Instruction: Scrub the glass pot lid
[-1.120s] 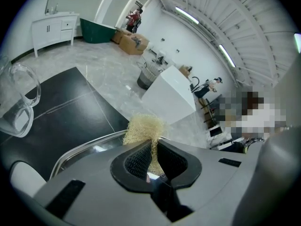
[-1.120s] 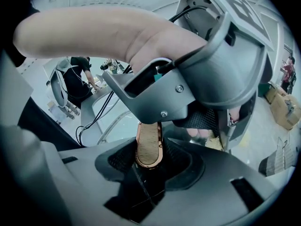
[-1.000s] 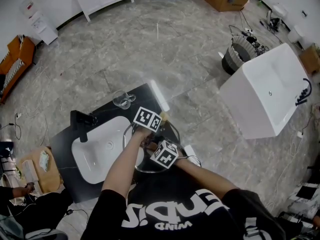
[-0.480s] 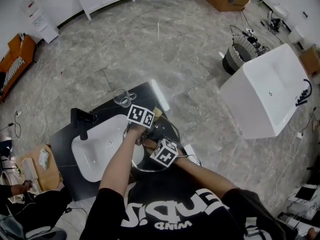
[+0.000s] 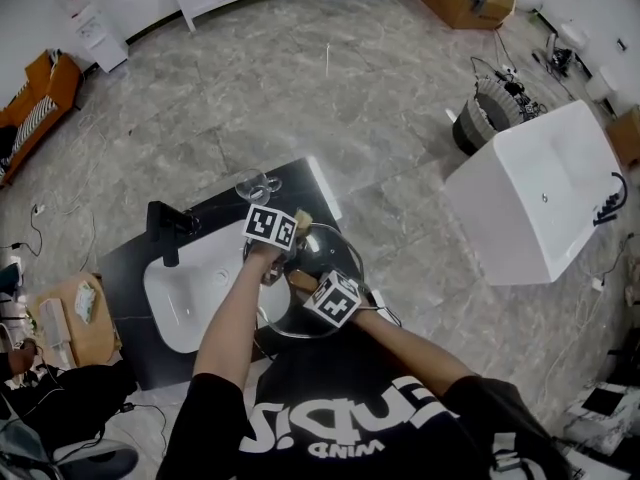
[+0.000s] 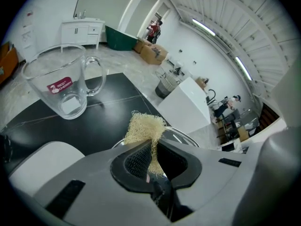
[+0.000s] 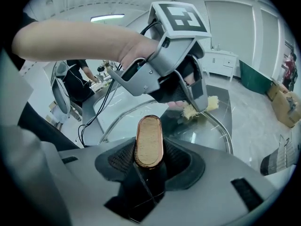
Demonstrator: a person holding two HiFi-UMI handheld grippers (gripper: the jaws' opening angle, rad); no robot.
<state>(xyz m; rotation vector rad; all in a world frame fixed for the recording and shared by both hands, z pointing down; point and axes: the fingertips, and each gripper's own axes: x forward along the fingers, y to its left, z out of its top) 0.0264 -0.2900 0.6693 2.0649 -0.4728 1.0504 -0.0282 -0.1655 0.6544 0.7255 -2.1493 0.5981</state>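
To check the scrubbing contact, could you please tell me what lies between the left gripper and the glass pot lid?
A pale fibrous scrub pad, clamped in the left gripper, juts toward the glass pot lid; the left gripper view shows it.

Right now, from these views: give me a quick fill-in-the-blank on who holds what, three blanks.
1. The scrubber is clamped in the ____.
2. The right hand-held gripper is shut on the ____ of the lid.
3. The mug stands upright on the ____ counter.
Missing: left hand-held gripper; knob; black.
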